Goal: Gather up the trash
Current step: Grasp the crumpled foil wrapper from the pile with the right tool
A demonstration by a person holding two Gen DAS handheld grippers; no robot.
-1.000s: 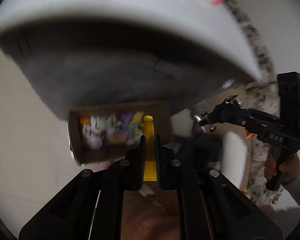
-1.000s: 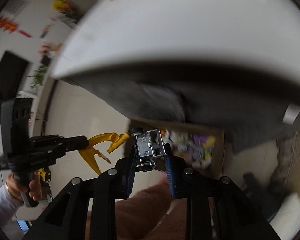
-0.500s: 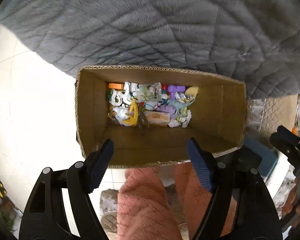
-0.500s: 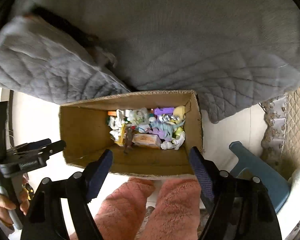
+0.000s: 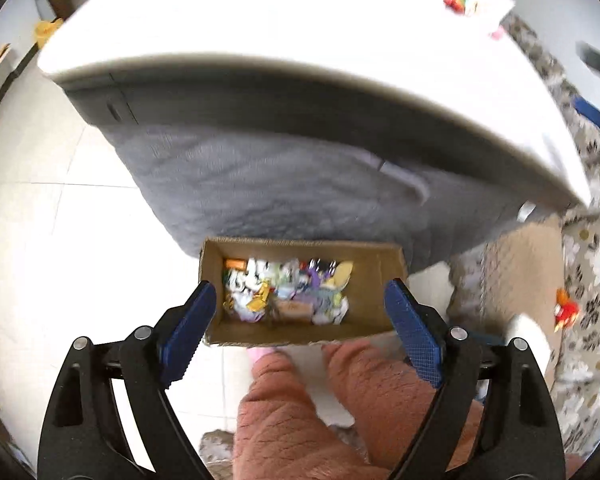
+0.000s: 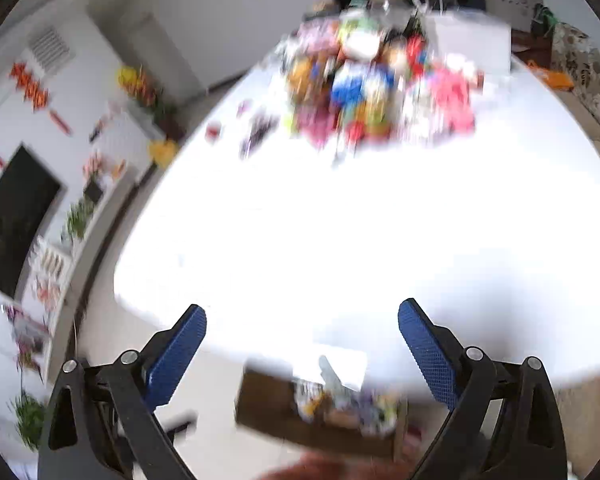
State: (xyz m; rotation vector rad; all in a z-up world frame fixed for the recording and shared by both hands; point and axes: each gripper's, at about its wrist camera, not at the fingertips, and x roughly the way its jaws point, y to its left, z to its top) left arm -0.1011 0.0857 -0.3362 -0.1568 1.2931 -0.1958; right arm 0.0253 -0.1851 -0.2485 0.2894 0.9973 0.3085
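Overhead, the white table (image 6: 360, 220) keeps its heap of colourful litter (image 6: 372, 88) far from me, while the cardboard box (image 5: 376, 280) sits on the floor below its edge — handy for drops. Both my left gripper (image 5: 300, 328) and right gripper (image 6: 302, 352) gape, holding nothing — box trash (image 5: 284, 292) lies between the left fingers.

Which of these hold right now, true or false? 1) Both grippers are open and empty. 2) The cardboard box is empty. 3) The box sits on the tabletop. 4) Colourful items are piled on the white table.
1) True: the left gripper and right gripper show wide jaws with nothing between them.
2) False: the cardboard box holds mixed trash.
3) False: it sits on the floor, by the table's edge.
4) True: a blurred colourful pile lies on the white table.
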